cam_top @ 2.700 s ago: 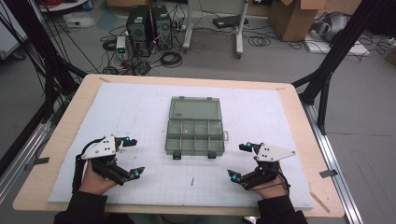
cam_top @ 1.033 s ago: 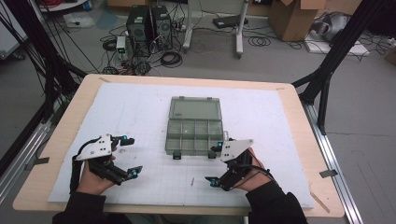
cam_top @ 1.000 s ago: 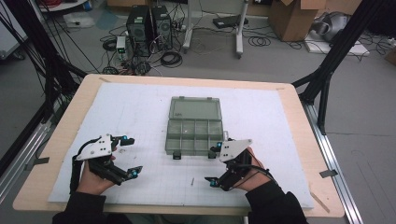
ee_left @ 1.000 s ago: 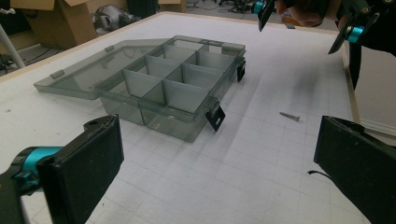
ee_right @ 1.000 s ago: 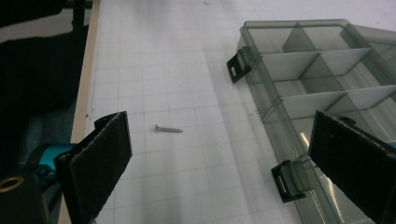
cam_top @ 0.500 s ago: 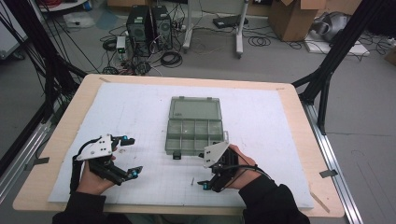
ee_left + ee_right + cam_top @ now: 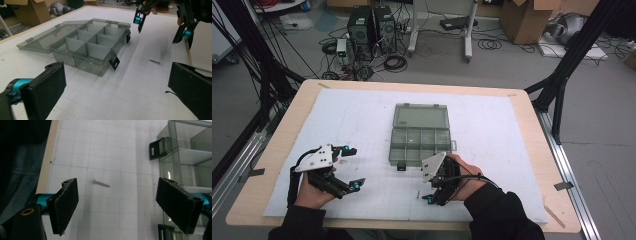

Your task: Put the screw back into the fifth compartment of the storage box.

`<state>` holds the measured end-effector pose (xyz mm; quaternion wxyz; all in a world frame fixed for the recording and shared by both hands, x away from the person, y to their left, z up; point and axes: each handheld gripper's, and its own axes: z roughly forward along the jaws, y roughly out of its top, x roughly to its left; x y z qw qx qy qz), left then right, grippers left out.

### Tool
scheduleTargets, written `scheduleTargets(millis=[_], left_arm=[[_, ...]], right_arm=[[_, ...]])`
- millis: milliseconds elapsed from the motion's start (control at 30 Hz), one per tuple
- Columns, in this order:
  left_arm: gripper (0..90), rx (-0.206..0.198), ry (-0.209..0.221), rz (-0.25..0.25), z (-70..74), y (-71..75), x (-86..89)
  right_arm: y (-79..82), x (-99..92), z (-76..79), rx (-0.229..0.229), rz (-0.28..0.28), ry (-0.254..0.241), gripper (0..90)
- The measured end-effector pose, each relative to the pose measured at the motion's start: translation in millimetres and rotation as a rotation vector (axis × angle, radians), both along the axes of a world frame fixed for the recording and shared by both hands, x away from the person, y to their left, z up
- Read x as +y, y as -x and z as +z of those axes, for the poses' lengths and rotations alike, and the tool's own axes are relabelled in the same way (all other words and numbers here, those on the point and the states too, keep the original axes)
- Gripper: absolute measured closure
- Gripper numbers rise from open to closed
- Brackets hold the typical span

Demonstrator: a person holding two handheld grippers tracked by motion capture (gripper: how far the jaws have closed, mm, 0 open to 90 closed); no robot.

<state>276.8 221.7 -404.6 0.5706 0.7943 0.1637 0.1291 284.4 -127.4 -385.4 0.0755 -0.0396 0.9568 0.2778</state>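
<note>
A small silver screw [image 7: 417,194] lies flat on the white gridded mat [image 7: 362,125], just in front of a grey clear compartment box [image 7: 419,135]. The box's lid lies open behind it. My right gripper [image 7: 426,186] hovers over the screw, open, with the screw [image 7: 101,183] on the mat between and a little beyond its two pads [image 7: 63,205]. My left gripper [image 7: 354,168] rests open at the front left, holding nothing. From the left gripper view, the screw [image 7: 154,61] lies right of the box [image 7: 82,45], under the right gripper [image 7: 162,30].
Black latches [image 7: 160,147] hang from the box's front wall, close to the screw. The table's wooden front edge [image 7: 47,157] runs just past the screw on the person's side. Boxes, cables and computers sit on the floor beyond the table.
The right gripper has moved left from the front right to the front middle, over the screw. The left gripper has barely shifted.
</note>
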Motion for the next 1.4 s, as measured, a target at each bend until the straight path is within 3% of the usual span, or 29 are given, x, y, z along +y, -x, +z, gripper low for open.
scheduleTargets(millis=[433,1400], left_arm=[[1.8,0.000,-0.006,0.001,-0.5,-0.4,-0.2],[1.8,-0.006,0.000,0.003,1.0,0.0,1.1]], right_arm=[[-1.5,25.1,-9.4,-0.017,0.075,0.173,24.1],[-2.8,48.0,-19.8,0.008,0.179,0.320,42.9]])
